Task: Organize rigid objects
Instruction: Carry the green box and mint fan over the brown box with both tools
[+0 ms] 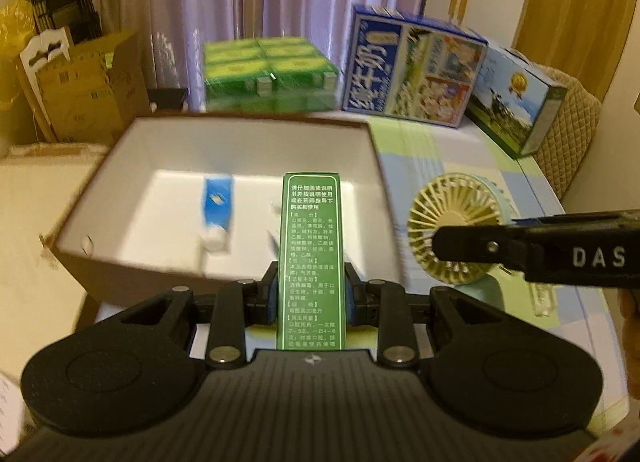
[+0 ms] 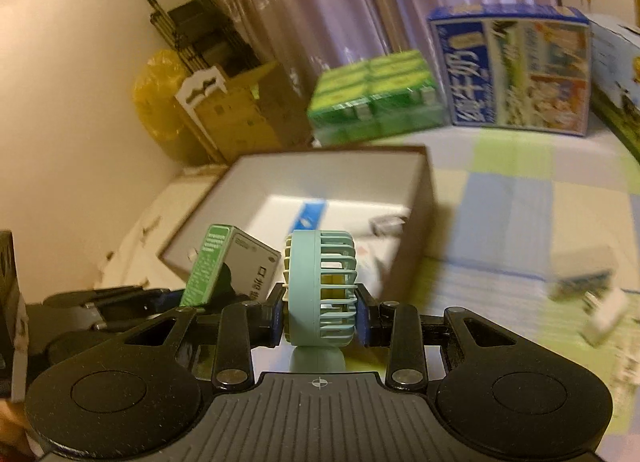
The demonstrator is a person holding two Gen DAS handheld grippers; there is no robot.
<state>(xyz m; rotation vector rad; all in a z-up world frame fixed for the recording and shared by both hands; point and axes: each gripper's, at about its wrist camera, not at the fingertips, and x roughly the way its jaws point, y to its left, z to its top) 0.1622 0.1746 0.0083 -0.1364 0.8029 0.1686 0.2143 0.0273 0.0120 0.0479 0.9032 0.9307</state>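
Observation:
My left gripper (image 1: 311,294) is shut on a tall green medicine box (image 1: 311,246) and holds it at the near edge of an open white-lined cardboard box (image 1: 120,165). A blue and white tube (image 1: 217,209) lies inside that box. My right gripper (image 2: 320,312) is shut on a small mint-green fan (image 2: 320,294), held just in front of the same box (image 2: 424,189). The fan (image 1: 456,229) and the right gripper also show at the right of the left wrist view. The green medicine box (image 2: 208,266) shows at the left of the right wrist view.
A pack of green cartons (image 1: 268,69), a blue milk carton box (image 1: 412,73) and another printed box (image 1: 516,101) stand at the back of the checked cloth (image 2: 512,197). Brown cardboard boxes (image 1: 84,89) stand at the back left. Small white items (image 2: 600,302) lie blurred on the right.

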